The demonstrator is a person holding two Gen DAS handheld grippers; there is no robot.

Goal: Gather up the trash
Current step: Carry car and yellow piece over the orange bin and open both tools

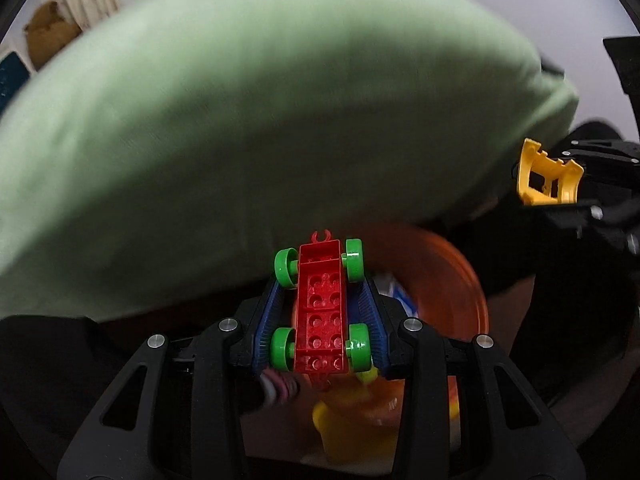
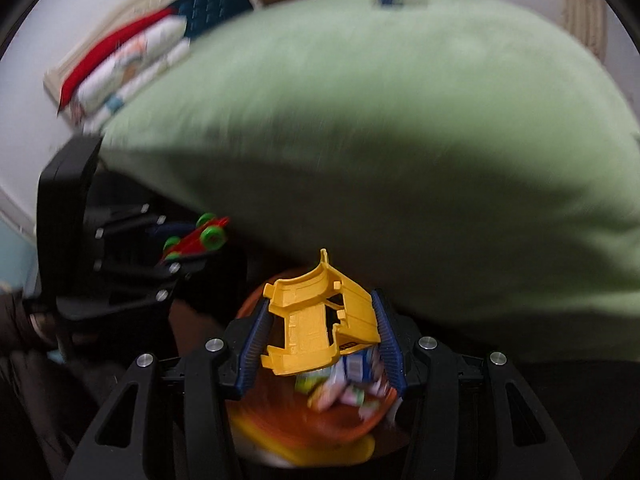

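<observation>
I see left gripper (image 1: 321,312) clamped on one red wheeled base (image 1: 321,304), four green wheels (image 1: 286,263); right gripper (image 2: 323,336) clamped on one yellow cab (image 2: 320,316), label unreadable.

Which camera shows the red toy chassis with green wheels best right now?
The left wrist view: the red chassis sits centred and sharp between the left tongs, studs and all four wheels visible. The right wrist view shows it small, edge-on and blurred at left.

Crowding in from above, a green pillow (image 1: 260,128); lying open below, an orange bin (image 1: 460,280) holding blurred clutter.
</observation>
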